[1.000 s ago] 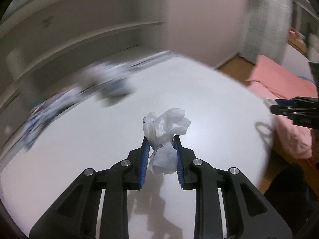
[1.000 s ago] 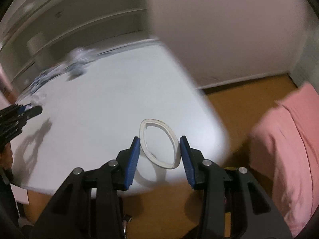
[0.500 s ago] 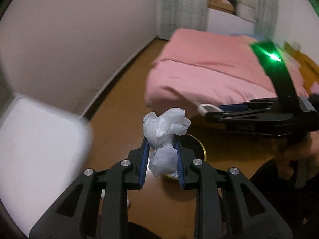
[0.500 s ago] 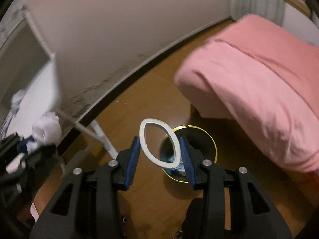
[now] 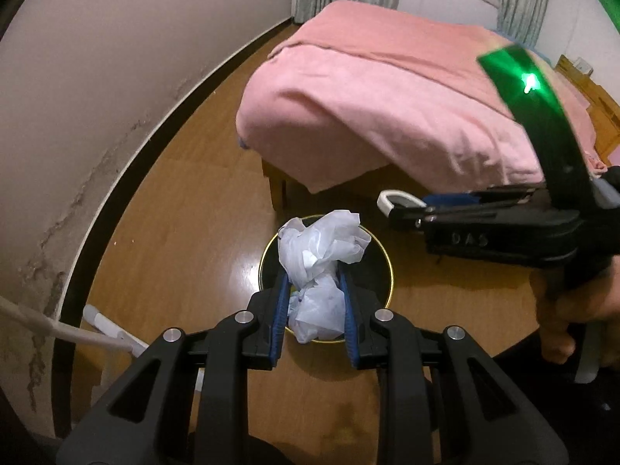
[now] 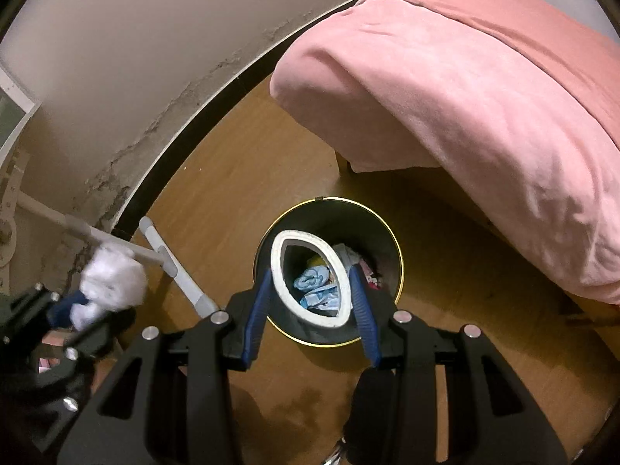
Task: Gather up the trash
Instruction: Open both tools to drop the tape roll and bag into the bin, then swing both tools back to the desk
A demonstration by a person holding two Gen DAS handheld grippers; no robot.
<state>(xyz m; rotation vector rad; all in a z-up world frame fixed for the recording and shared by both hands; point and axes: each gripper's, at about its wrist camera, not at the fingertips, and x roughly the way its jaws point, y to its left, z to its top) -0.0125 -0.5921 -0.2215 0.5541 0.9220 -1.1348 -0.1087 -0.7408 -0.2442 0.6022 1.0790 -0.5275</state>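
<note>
Trash bin point(image 6: 391, 232): round, black, gold-rimmed, standing on wooden floor point(image 6: 240, 162) beside pink-covered bed point(image 6: 484, 89); blue and pale scraps inside. Left gripper point(image 5: 314, 294): clamped on crumpled white tissue point(image 5: 319, 255), above the bin's mouth. Right gripper point(image 6: 310, 294): clamped on squashed white ring point(image 6: 277, 271), above the bin's mouth.

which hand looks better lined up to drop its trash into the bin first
Right, probably. The right gripper holds its white squashed ring framed against the round black gold-rimmed bin. The left gripper with its crumpled white tissue appears over the bin's near edge.
</note>
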